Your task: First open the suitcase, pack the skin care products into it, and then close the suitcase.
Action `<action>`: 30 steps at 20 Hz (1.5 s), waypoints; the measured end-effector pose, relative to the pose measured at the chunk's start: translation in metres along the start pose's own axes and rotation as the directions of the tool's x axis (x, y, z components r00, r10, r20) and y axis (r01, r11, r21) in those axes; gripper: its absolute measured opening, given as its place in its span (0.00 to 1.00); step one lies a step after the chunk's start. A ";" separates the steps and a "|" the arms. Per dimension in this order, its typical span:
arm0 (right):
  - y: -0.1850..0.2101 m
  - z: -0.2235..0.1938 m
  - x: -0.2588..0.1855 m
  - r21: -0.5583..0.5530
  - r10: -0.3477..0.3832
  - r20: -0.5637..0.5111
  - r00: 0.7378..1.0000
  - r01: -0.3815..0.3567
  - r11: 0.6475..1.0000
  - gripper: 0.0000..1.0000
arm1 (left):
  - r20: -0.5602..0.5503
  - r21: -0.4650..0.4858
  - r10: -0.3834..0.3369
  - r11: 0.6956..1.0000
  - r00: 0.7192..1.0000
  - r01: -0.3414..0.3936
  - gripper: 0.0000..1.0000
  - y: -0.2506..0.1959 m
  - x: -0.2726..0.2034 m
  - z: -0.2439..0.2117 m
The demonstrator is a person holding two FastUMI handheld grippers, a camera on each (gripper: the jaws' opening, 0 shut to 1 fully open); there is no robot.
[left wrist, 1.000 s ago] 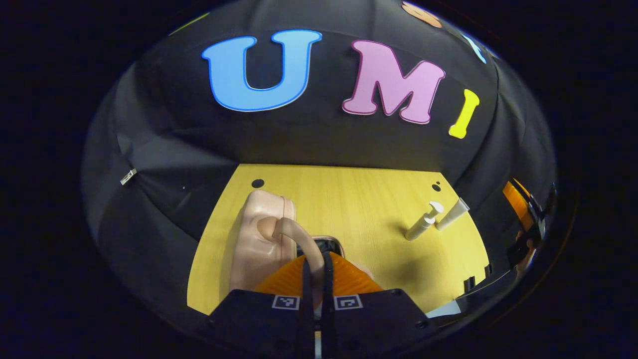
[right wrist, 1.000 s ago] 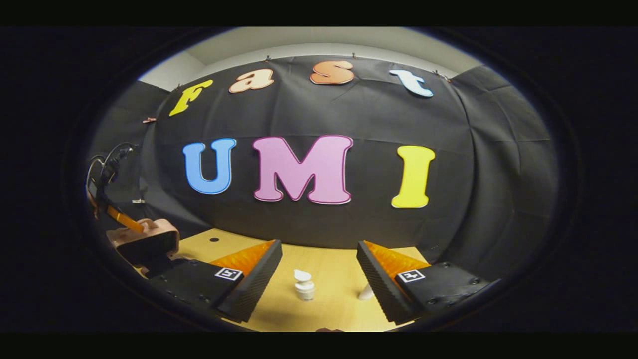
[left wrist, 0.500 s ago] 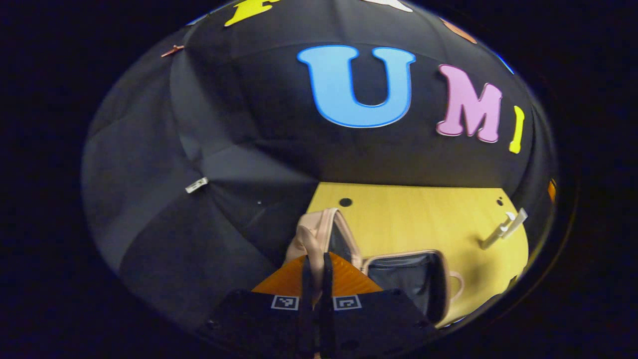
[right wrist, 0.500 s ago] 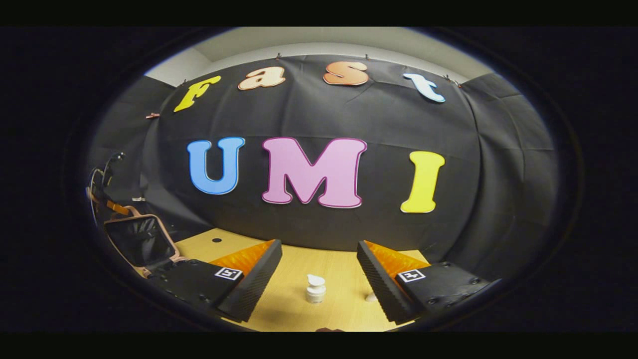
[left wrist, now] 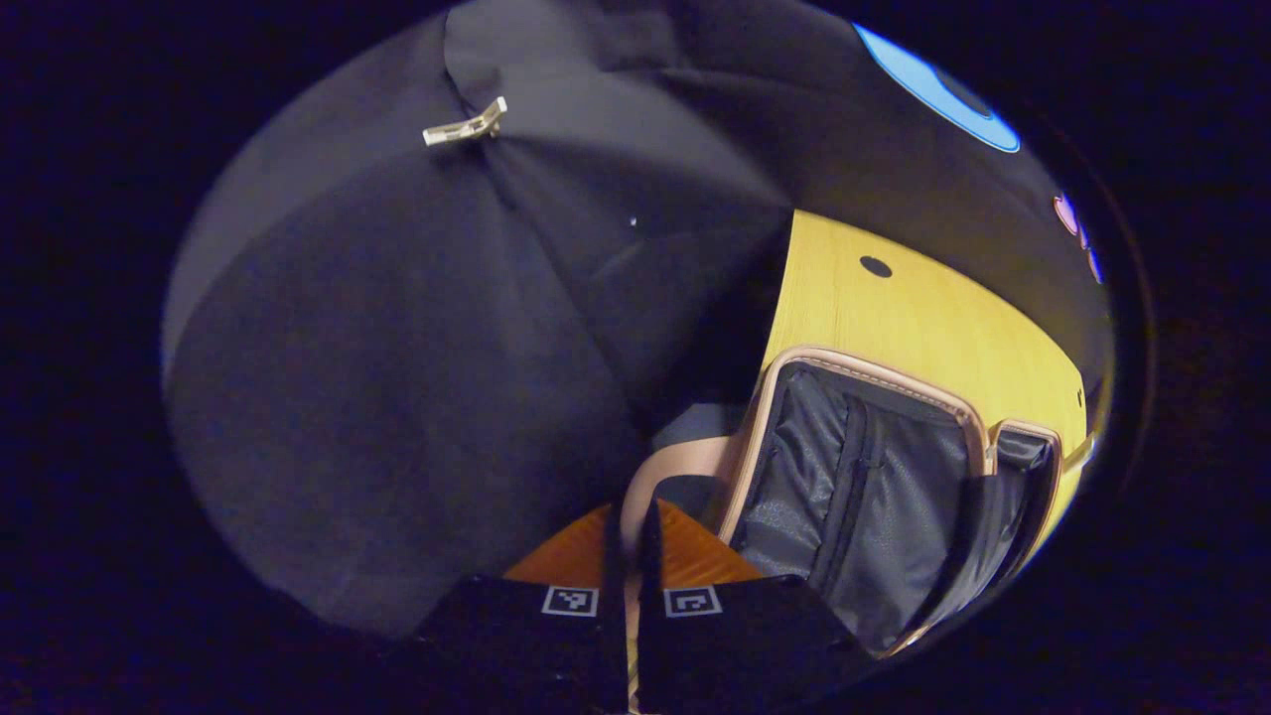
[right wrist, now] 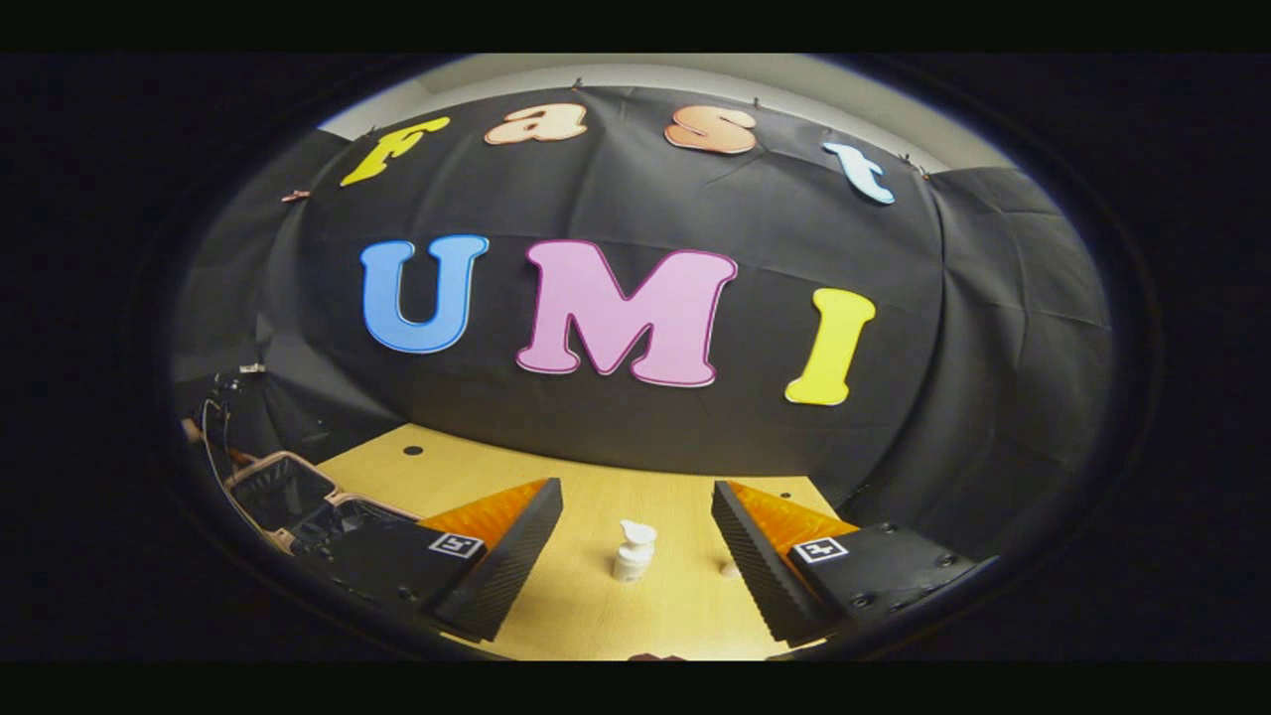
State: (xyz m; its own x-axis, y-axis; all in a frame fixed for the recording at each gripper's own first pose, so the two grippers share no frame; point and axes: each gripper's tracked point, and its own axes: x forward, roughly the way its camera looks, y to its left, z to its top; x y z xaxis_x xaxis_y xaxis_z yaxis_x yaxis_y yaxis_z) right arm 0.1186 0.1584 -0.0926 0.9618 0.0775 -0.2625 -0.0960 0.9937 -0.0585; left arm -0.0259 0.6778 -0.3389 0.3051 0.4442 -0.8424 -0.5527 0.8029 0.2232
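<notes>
Left gripper view: the suitcase (left wrist: 874,497) lies wide open on the table (left wrist: 894,308), its dark lining filling the 4 o'clock part of the view. So step one looks done; nothing packed that I can see, and closing comes last. The left gripper (left wrist: 628,556) is clenched on the suitcase's pale handle (left wrist: 660,472) at 6 o'clock. The far half of the suitcase is cut off at the edge, so I can't check all of it for products.

Right gripper view: the right gripper (right wrist: 635,536) is spread wide, holding nothing. A pump bottle (right wrist: 633,551) stands on the table between its fingers, farther off. Another product (right wrist: 730,568) at 5 o'clock is mostly hidden behind a finger. The suitcase sits open at 8 o'clock, small and dim.
</notes>
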 end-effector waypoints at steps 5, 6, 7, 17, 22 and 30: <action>0.020 -0.015 -0.002 -0.007 -0.013 -0.054 0.998 0.013 1.000 0.96 | 0.037 0.108 0.011 0.994 0.999 -0.015 0.18 0.020 0.002 0.002; 0.023 -0.016 -0.001 -0.006 -0.012 -0.057 0.998 0.012 1.000 0.97 | 0.049 0.101 0.000 0.995 0.999 -0.005 0.19 0.018 0.003 0.005; 0.023 -0.015 -0.001 0.001 -0.017 -0.047 0.999 0.017 1.000 0.96 | 0.043 0.093 0.000 0.996 0.999 -0.004 0.22 0.018 0.003 0.003; -0.012 -0.010 -0.002 0.074 -0.085 0.006 0.996 0.084 0.994 0.96 | 0.439 0.202 -0.097 0.979 0.893 0.007 0.88 -0.054 -0.124 0.093; -0.038 0.003 -0.009 0.061 -0.101 0.083 0.991 0.096 0.994 0.96 | 0.595 0.260 -0.238 0.961 0.768 0.096 0.98 -0.154 -0.238 0.115; -0.063 0.039 -0.008 0.017 0.005 0.178 0.984 -0.008 1.000 0.96 | 0.698 0.312 -0.386 0.922 0.603 0.228 0.98 -0.332 -0.397 0.087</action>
State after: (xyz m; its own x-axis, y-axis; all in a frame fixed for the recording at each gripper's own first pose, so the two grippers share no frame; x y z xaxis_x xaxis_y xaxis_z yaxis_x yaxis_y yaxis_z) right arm 0.1273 0.0982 -0.0495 0.9916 0.0957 -0.0871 -0.0994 0.9942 -0.0401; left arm 0.1036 0.2692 -0.0356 0.9387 0.2359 -0.2514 -0.1979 0.9658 0.1673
